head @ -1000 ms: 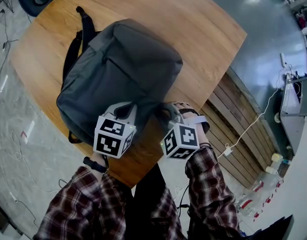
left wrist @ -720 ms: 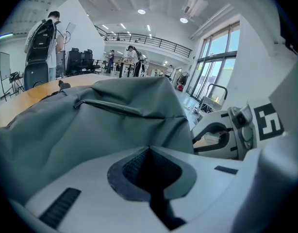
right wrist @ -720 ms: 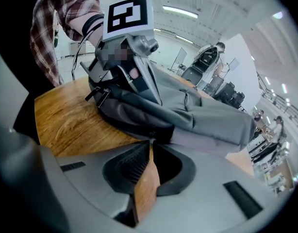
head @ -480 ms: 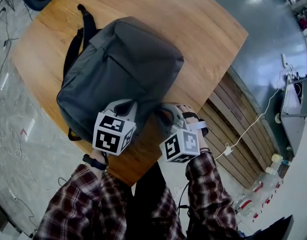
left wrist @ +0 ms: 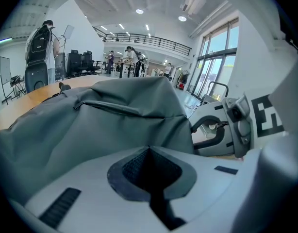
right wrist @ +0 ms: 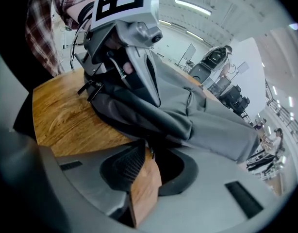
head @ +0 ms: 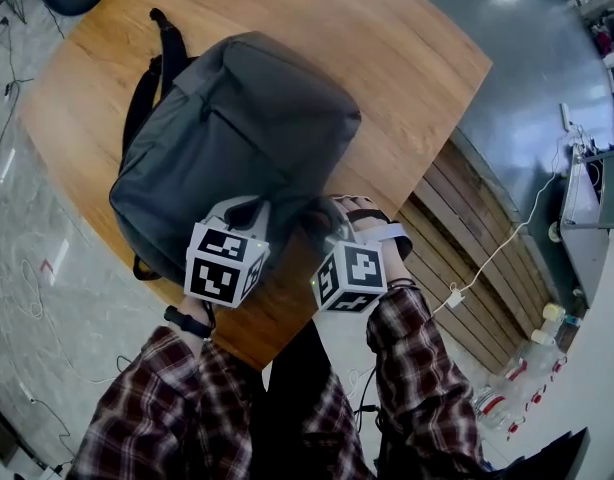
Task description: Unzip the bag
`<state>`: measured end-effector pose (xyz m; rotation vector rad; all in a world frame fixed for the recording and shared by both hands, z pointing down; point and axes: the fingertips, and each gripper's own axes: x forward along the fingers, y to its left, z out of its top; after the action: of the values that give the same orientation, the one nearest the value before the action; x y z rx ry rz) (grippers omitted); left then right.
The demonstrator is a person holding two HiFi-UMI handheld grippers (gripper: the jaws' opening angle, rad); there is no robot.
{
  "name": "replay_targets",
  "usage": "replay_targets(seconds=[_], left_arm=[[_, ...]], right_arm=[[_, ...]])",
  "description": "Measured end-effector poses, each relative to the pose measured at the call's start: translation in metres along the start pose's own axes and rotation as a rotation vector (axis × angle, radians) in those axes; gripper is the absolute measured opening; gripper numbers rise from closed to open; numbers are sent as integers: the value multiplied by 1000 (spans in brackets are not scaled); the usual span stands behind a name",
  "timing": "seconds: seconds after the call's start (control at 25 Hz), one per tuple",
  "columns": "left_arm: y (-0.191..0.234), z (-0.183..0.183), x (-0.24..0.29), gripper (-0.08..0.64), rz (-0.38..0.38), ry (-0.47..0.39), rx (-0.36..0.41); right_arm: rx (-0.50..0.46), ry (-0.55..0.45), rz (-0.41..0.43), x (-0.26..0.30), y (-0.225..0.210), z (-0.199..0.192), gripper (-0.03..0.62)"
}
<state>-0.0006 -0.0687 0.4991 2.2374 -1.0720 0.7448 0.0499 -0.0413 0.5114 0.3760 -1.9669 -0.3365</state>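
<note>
On the counter (head: 417,78) the grey bag (head: 237,128) lies lengthwise away from me, its near end at both tools. My left hand-held gripper (head: 249,211) is pinched on its fabric. My right hand-held gripper (head: 323,218), just beside it, nips what looks like the zip pull (right wrist: 150,152).

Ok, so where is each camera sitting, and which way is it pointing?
Head view: on the person's head, looking steeply down at the backpack on the wooden table; plaid sleeves, left gripper and right gripper show.
Left gripper view: on the left gripper, looking along jaws closed on the backpack, right gripper beside.
Right gripper view: on the right gripper, looking along jaws pinching the zipper pull, toward the left gripper.
Shared: the backpack, in all three.
</note>
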Motion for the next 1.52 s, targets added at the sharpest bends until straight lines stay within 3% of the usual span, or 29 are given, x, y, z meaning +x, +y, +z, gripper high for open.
replay_targets(seconds=[0.12,0.36,0.44,0.68,0.84,1.04,1.16,1.36,1.52], left_arm=[[-1,0,1,6,3,4,-2],[-1,0,1,6,4,6,-4],[-1,0,1,6,4,5,-4],[-2,0,1,6,0,6,-6],[-2,1,0,7,1,5,-5],[-1,1,1,6,2,7,-4],[-2,0,2,6,3,12,-5],[2,0,8,7,18,41,-23],[3,2,12,7,41,57,-44]], right_arm=[[36,-4,32,-2,10,-4,43],[200,-79,47,-11,14,0,43],[314,-103,74,-12,14,0,43],[804,-150,250,-4,11,0,43],[1017,-143,374,0,10,-1,43],[960,-112,361,-2,11,2,16],[891,-92,290,-8,16,2,11],[672,-7,143,-17,50,10,11],[732,-23,82,-22,78,27,11]])
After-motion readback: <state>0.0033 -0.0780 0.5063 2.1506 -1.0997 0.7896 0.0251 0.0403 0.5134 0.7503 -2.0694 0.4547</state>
